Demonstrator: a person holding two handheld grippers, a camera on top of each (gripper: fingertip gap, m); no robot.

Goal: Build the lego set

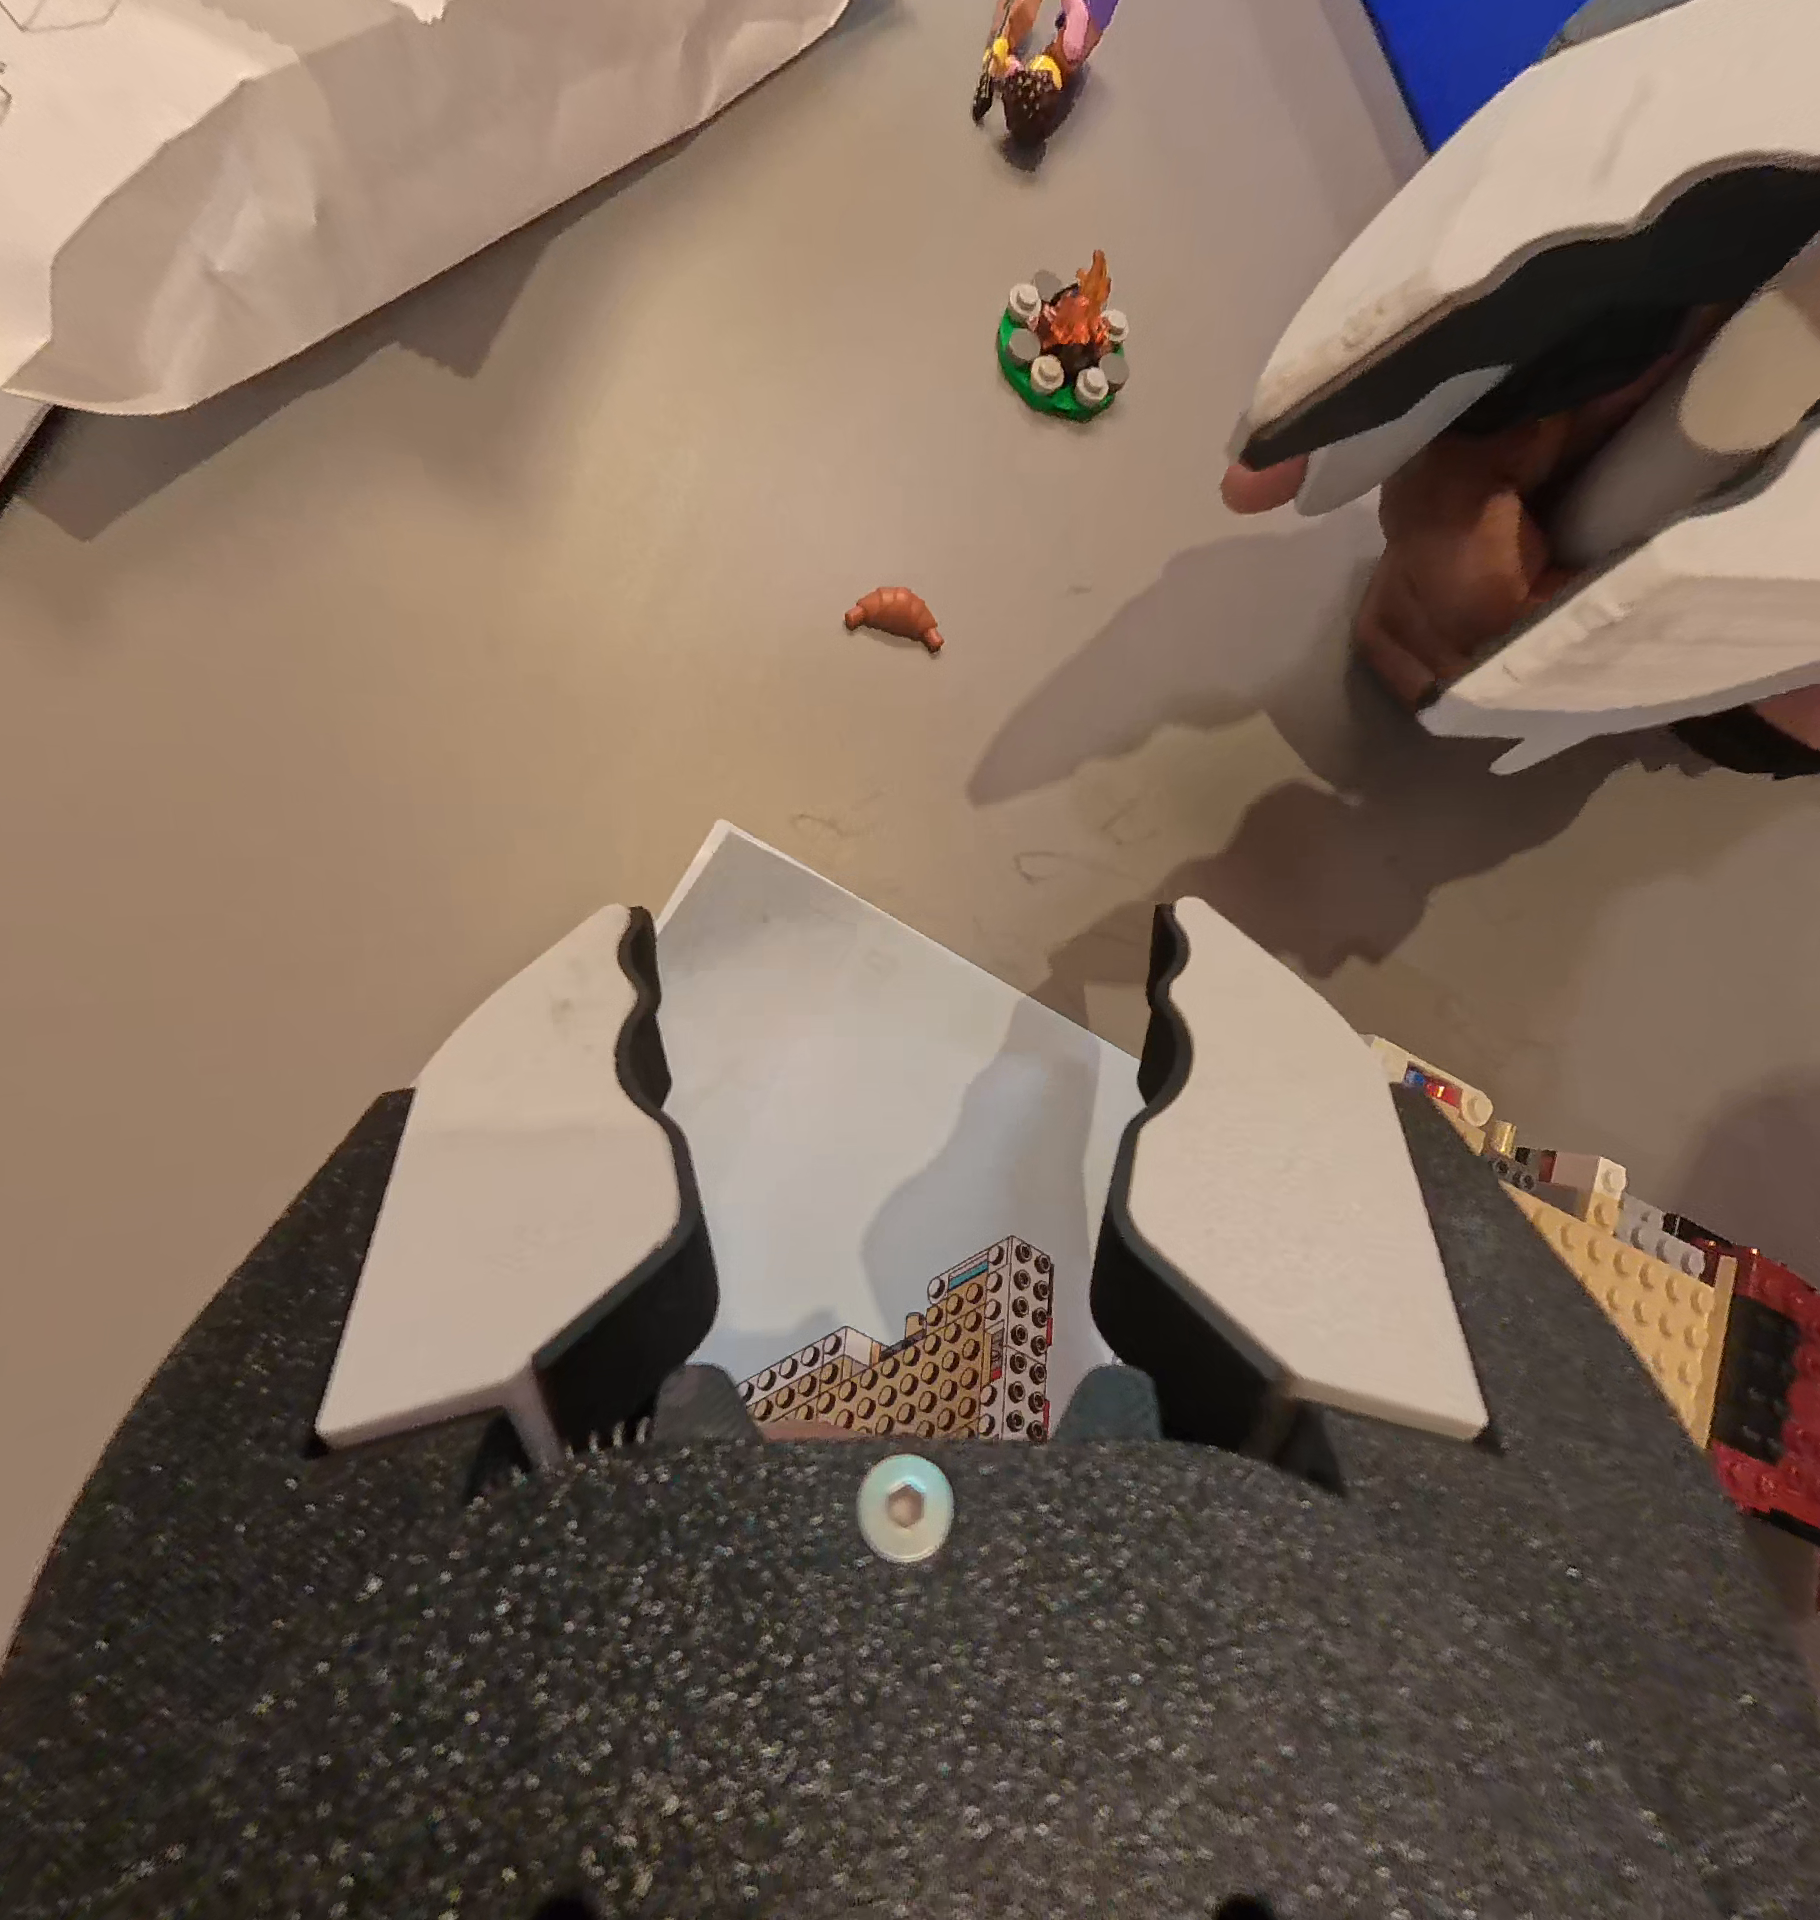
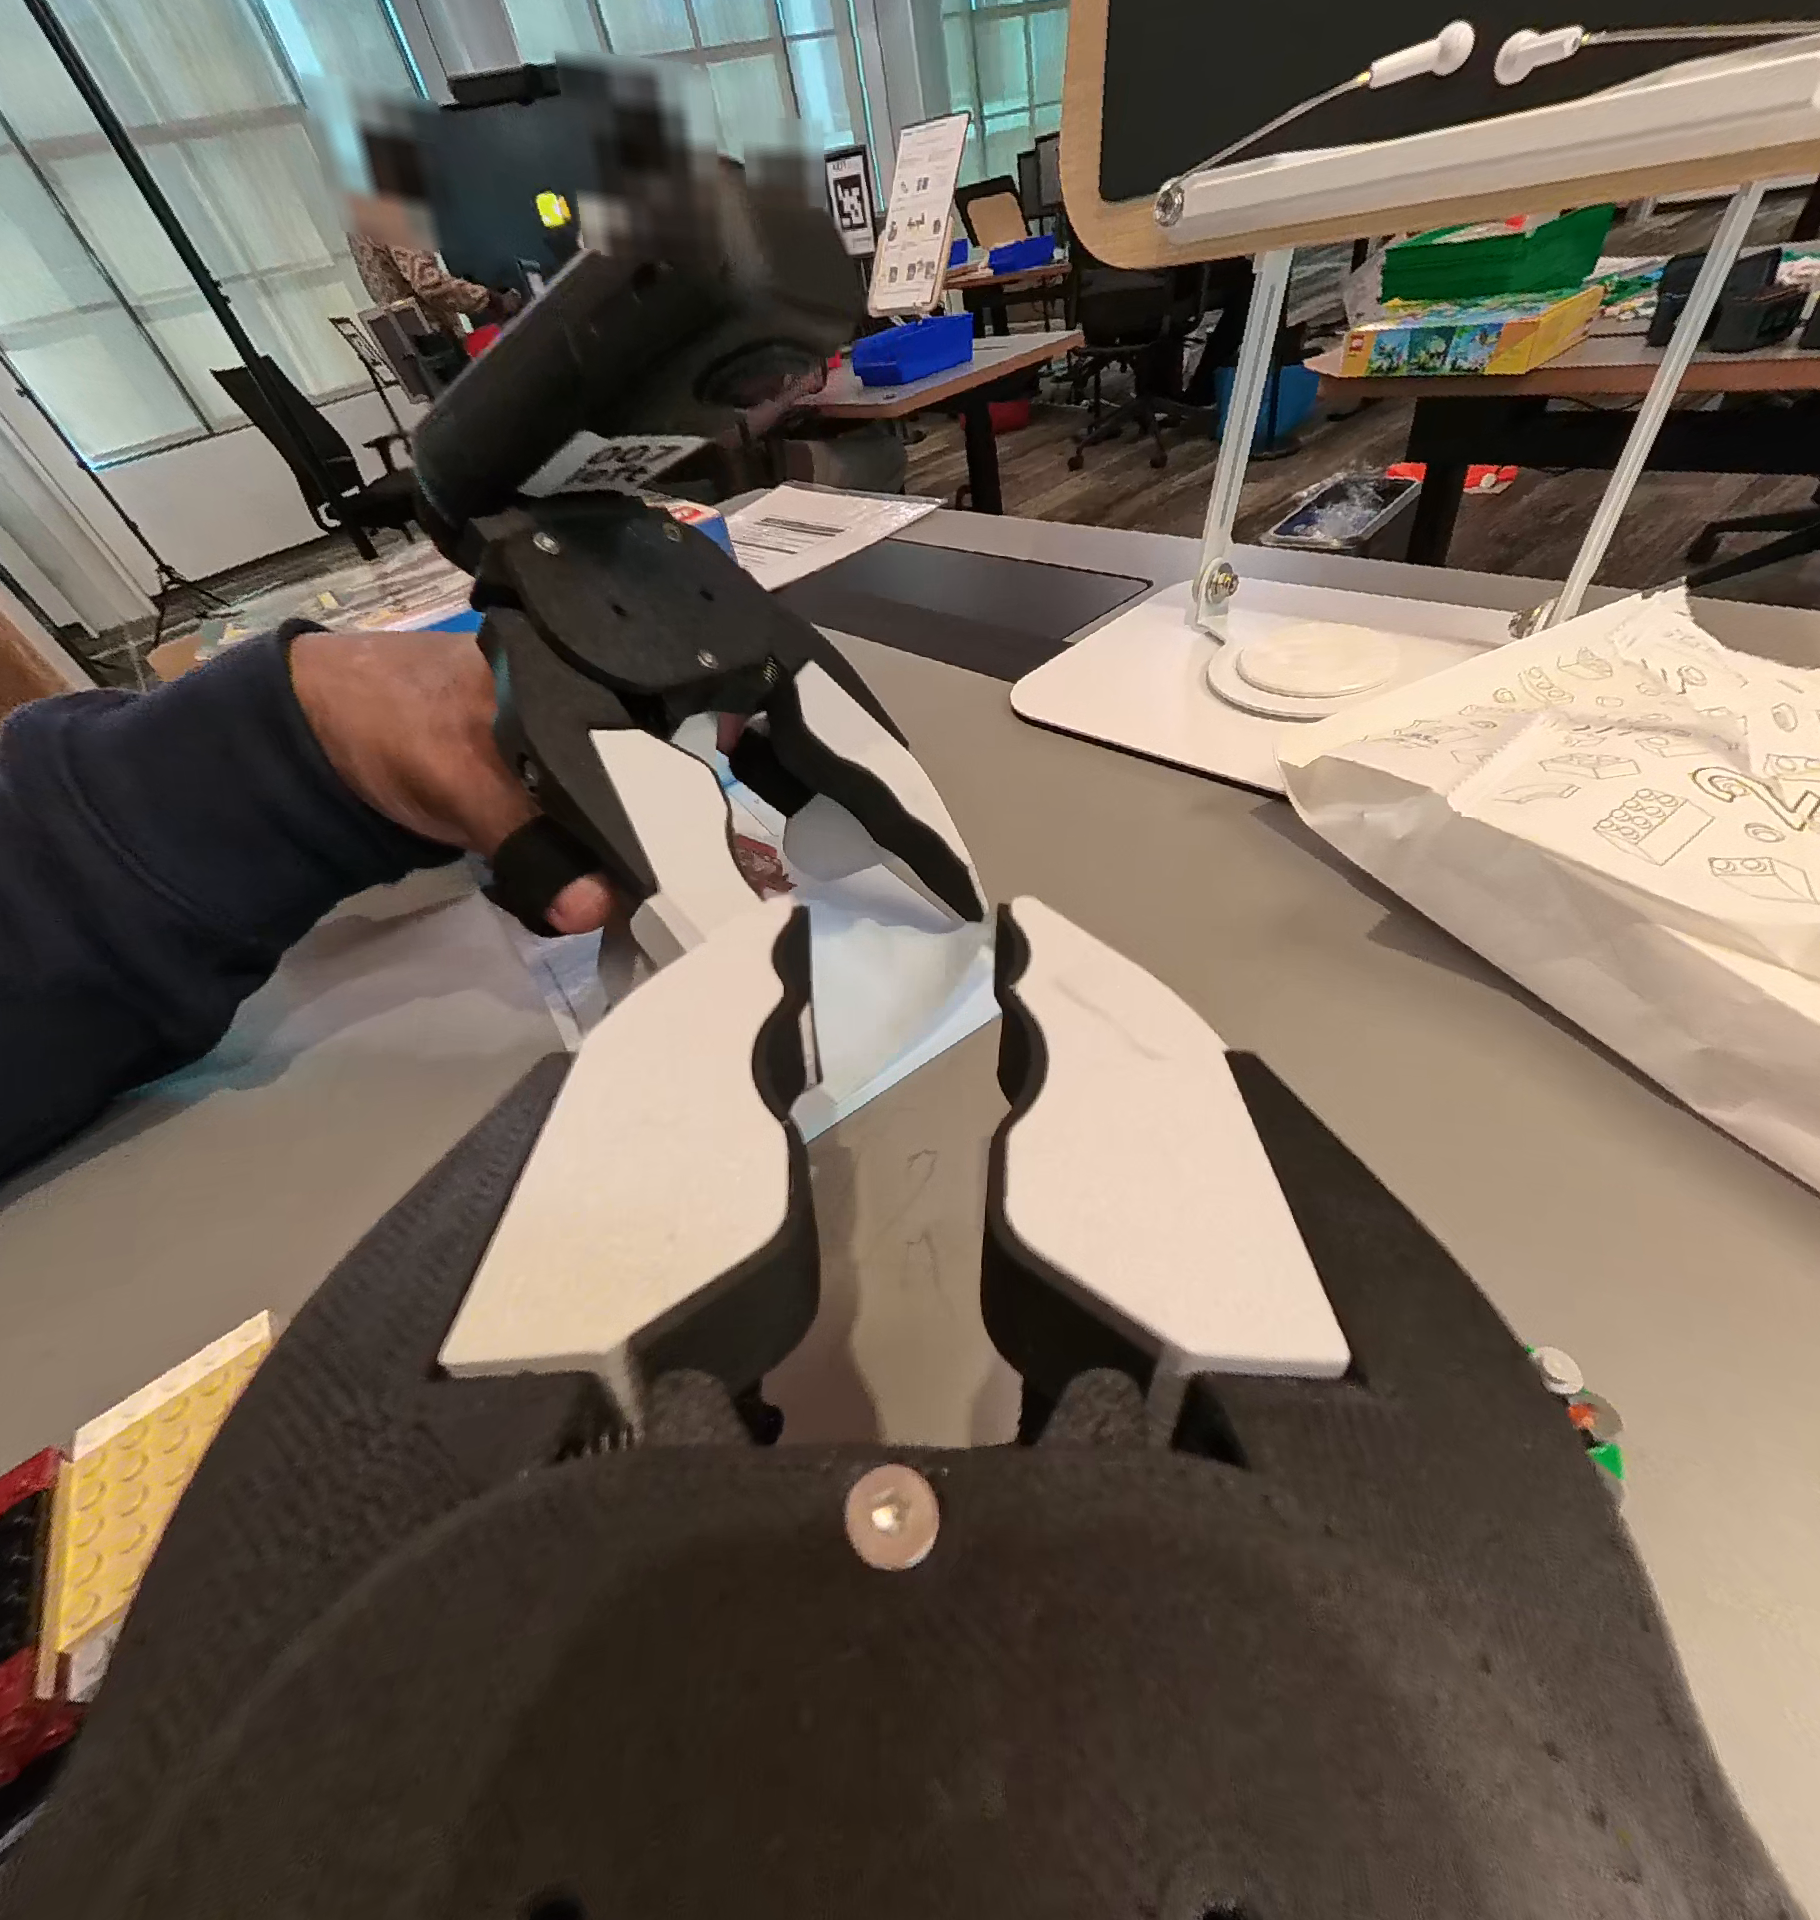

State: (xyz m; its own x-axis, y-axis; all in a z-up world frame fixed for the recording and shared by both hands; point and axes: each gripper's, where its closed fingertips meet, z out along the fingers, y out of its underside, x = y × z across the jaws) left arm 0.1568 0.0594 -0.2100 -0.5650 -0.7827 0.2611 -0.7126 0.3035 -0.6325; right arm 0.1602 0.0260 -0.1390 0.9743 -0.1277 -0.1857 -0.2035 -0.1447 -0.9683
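Your left gripper (image 1: 901,914) hangs over the white instruction booklet (image 1: 844,1049) with its fingers spread wide — the booklet's corner lies between the pads, and neither pad presses on it. From the other side you can see your left hand (image 2: 397,727) around that gripper's black handle, one fingertip (image 2: 973,904) down at the booklet's page. Your right gripper (image 2: 901,914) points at the same booklet corner, its fingers partly apart with nothing clamped between them; the grey table (image 2: 1249,987) shows through the gap. Beyond the booklet a small brown croissant piece (image 1: 893,615) lies alone on the table, and further off a toy campfire on a green round base (image 1: 1064,343). A crumpled white paper bag (image 2: 1612,852) lies to your right — a tan and red brick build (image 1: 1695,1340) sits beside the left gripper.
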